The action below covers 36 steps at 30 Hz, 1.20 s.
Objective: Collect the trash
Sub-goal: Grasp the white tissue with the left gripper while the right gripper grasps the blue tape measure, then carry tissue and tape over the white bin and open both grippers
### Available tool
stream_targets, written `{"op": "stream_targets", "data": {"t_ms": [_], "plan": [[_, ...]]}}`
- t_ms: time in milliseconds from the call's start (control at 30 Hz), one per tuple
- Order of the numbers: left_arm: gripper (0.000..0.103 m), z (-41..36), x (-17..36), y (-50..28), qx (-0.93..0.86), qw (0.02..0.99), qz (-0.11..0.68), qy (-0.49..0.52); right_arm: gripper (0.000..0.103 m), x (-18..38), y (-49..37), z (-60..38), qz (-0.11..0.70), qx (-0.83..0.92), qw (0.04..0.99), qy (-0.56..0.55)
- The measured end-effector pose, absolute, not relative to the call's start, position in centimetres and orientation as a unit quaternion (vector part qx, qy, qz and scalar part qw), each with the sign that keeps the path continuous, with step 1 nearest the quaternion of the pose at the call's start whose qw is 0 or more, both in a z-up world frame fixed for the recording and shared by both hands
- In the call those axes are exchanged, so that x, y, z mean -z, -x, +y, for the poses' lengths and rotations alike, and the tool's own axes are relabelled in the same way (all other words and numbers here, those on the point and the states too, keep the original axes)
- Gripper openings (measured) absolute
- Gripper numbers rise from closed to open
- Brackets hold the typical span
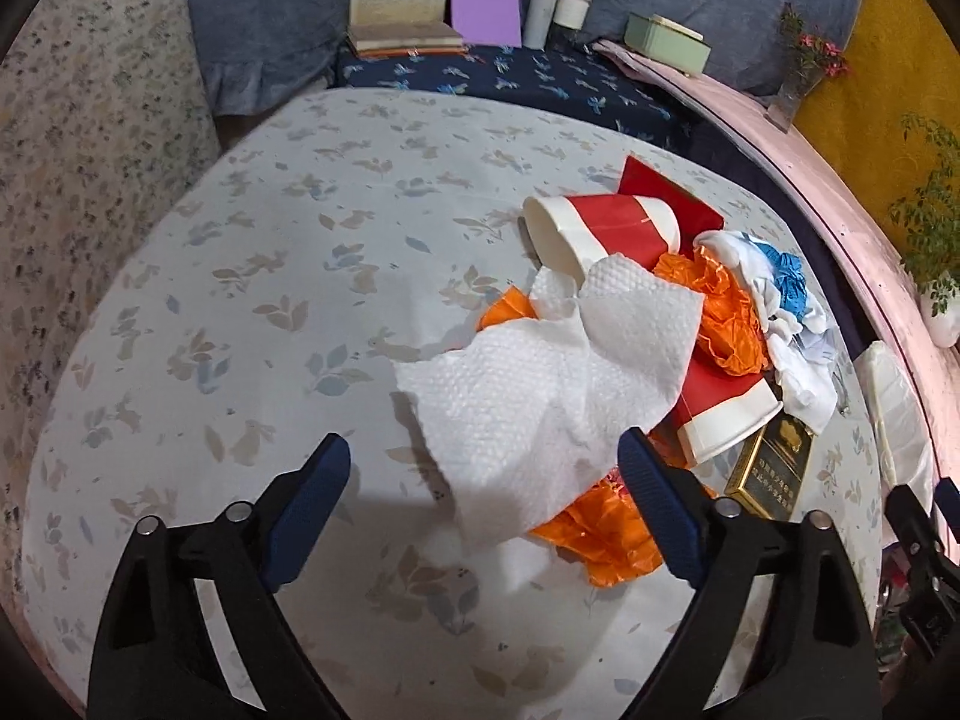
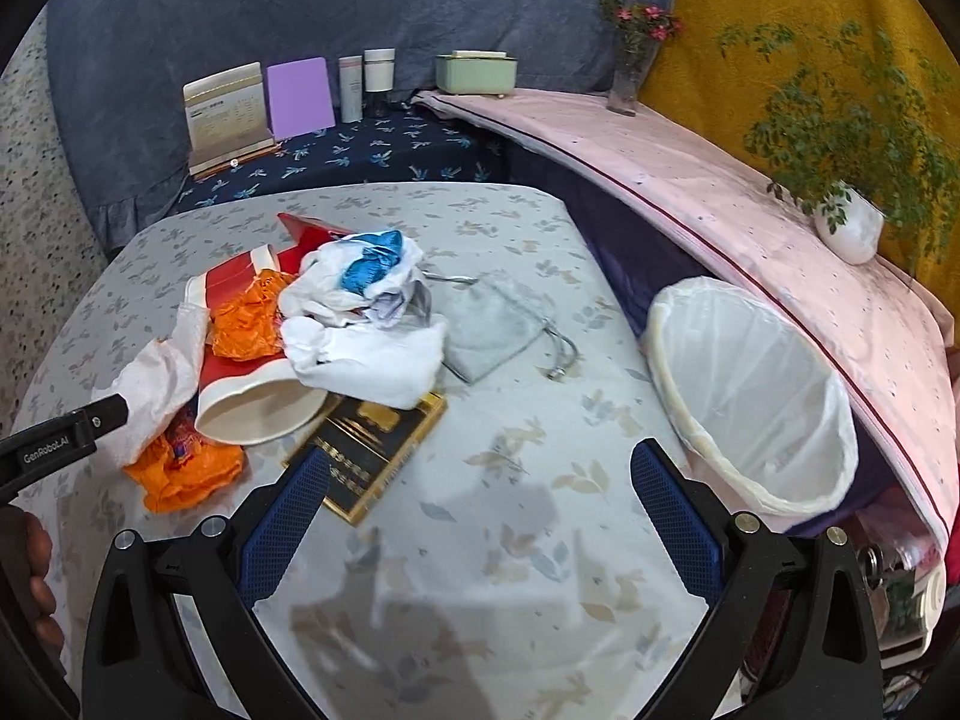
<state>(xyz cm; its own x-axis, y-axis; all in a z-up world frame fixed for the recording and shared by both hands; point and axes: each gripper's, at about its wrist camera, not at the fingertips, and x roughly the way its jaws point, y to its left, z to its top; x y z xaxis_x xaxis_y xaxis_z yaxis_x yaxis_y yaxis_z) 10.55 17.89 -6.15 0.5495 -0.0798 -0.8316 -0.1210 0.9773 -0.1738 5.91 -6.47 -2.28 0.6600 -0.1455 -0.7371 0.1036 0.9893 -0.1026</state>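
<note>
A trash pile lies on the floral tablecloth (image 1: 270, 312). It holds a white paper towel (image 1: 540, 372), orange plastic wrappers (image 1: 600, 534), two red-and-white paper cups (image 1: 600, 228) (image 2: 252, 402), a white and blue crumpled bag (image 2: 360, 312) and a black-gold box (image 2: 372, 456). My left gripper (image 1: 485, 468) is open, its fingers either side of the paper towel's near edge. My right gripper (image 2: 480, 480) is open and empty above bare cloth, with the box by its left finger. A white-lined trash bin (image 2: 750, 384) stands at the table's right edge.
A grey drawstring pouch (image 2: 492, 324) lies behind the pile. At the back stand a calendar (image 2: 225, 114), a purple card (image 2: 300, 96), two bottles (image 2: 378, 78) and a green box (image 2: 477, 72). A pink shelf (image 2: 720, 228) bears a potted plant (image 2: 849, 228) and a flower vase (image 2: 627, 78).
</note>
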Motion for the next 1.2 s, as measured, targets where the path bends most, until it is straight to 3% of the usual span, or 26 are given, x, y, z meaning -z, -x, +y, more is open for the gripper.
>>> {"op": "stream_targets", "data": {"t_ms": [100,267,367,500,667,933,1200], "plan": [[0.064,17.6,6.9,-11.4,0.009,0.867,0.486,0.114,0.096,2.7,-7.0,-5.6,0.409,0.064,0.910,0.031],[0.019,16.8,7.1,-11.9,0.044,0.864,0.488,0.114,0.095,3.3,-8.5,-4.4,0.413,0.057,0.908,0.038],[0.006,16.5,6.6,-11.8,0.057,0.866,0.483,0.115,0.091,3.3,-9.3,-3.9,0.415,0.052,0.907,0.042],[0.002,16.5,5.2,-11.3,0.067,0.872,0.469,0.120,0.087,2.7,-10.6,-3.9,0.411,0.044,0.910,0.028],[0.002,16.8,2.7,-11.2,0.075,0.884,0.443,0.127,0.074,1.4,-13.1,-4.1,0.402,0.038,0.915,0.013],[0.002,16.7,-0.1,-12.8,0.082,0.898,0.410,0.135,0.046,2.2,-18.6,-3.8,0.423,0.013,0.906,-0.014],[0.002,15.5,-0.7,-14.6,0.087,0.902,0.400,0.135,0.037,5.4,-21.8,-3.4,0.451,0.018,0.892,-0.007]]}}
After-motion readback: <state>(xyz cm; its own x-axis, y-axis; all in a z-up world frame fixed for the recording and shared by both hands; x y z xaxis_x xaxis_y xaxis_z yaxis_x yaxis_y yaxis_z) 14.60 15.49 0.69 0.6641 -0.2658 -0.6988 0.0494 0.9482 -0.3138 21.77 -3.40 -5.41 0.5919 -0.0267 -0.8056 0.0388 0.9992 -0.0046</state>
